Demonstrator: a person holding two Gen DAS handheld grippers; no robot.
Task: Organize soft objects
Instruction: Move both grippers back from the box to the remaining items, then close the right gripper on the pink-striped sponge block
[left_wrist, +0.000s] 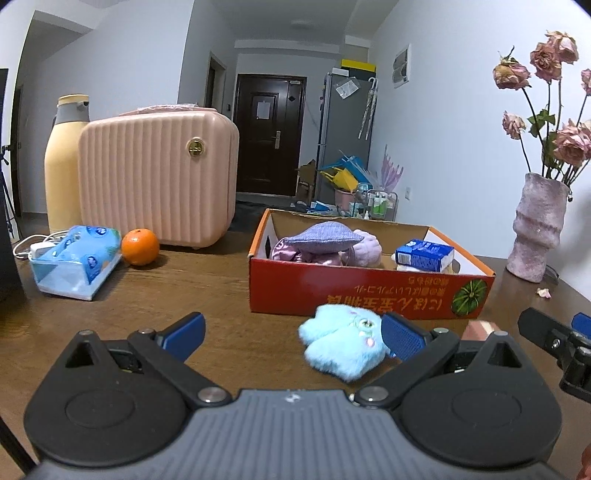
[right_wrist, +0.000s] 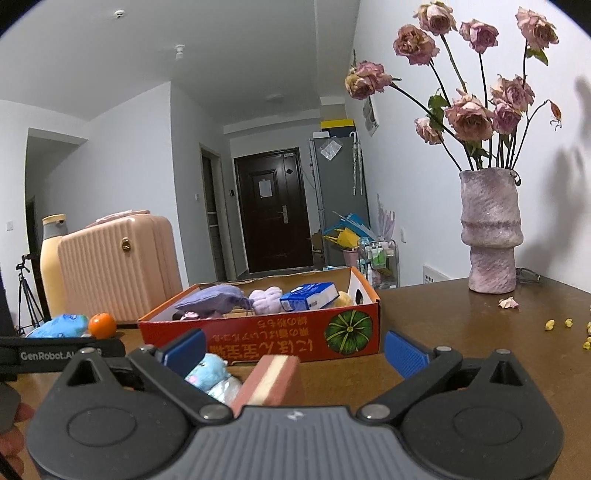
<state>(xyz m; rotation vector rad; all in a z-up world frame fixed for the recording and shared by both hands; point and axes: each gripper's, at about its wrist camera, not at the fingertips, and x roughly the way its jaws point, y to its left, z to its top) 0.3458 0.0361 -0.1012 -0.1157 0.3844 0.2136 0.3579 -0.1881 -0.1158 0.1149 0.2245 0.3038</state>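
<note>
Blue plush toy (left_wrist: 343, 343) on wooden table (left_wrist: 207, 295); both hand-held grippers (left_wrist: 291, 334) (right_wrist: 293, 350) spread apart.

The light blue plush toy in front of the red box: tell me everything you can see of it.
The light blue plush toy is small and fluffy, with long fuzzy pile, an embroidered eye and small pink marks on its face. It lies on the brown wooden table, just in front of the red cardboard box. It sits between the open left gripper's blue fingers, close against the right-hand one; whether they touch is unclear. Nothing grips it.
</note>
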